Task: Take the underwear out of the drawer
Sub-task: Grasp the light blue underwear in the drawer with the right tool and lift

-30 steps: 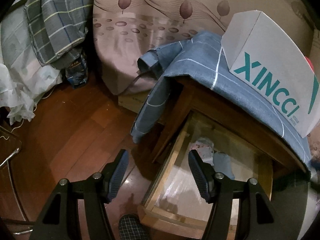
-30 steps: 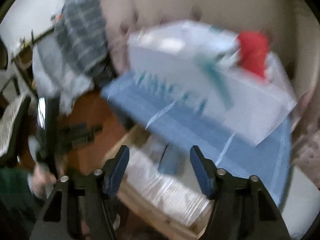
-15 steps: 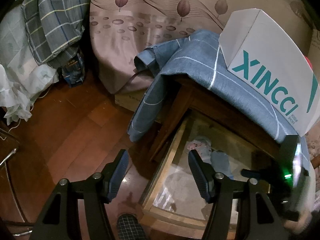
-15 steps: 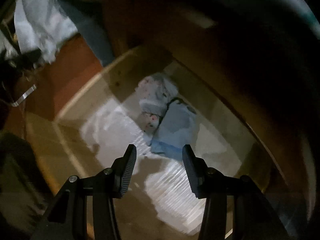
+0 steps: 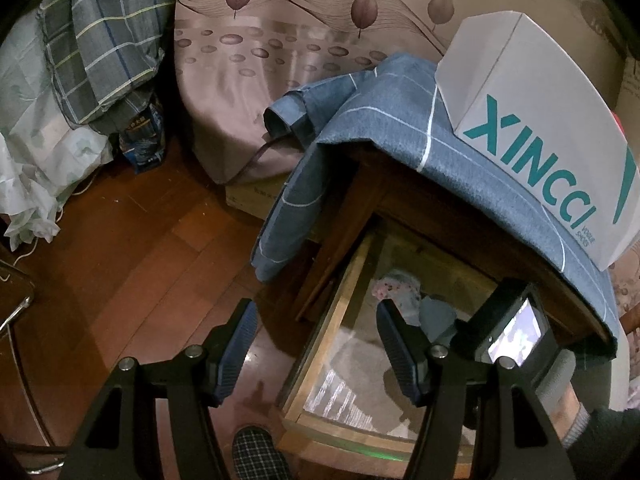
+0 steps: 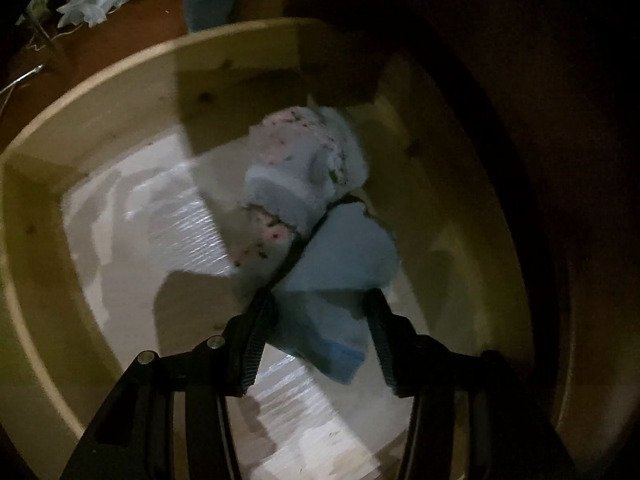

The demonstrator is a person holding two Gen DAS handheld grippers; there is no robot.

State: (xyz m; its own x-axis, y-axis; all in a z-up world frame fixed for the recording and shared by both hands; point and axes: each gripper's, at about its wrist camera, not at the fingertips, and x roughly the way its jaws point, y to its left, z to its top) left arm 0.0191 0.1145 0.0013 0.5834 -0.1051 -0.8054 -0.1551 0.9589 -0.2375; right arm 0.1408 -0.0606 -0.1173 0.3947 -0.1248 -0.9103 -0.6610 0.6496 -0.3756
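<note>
While the folded light-blue underwear [image 6: 332,280] lay on the pale liner at the middle of the open wooden drawer [image 6: 100,120], the right gripper [image 6: 316,340] reached down around its near end, black fingers [image 6: 256,344] spread on either side of the cloth; whether the pads pressed it I could not tell. Touching it, toward the upper centre of the right wrist frame, sat a rolled white garment with small pink flowers [image 6: 304,168]. In the left wrist frame the same blue underwear [image 5: 436,316] showed at centre right, deep in the drawer [image 5: 320,360]. The left gripper [image 5: 314,348] hung spread and empty above the drawer's left edge and the red-brown wood floor [image 5: 120,260]. A blue-grey checked cloth [image 5: 400,120] draped the dark wooden nightstand [image 5: 360,208], and a white cardboard box with teal lettering [image 5: 540,140] stood on it at upper right.
</note>
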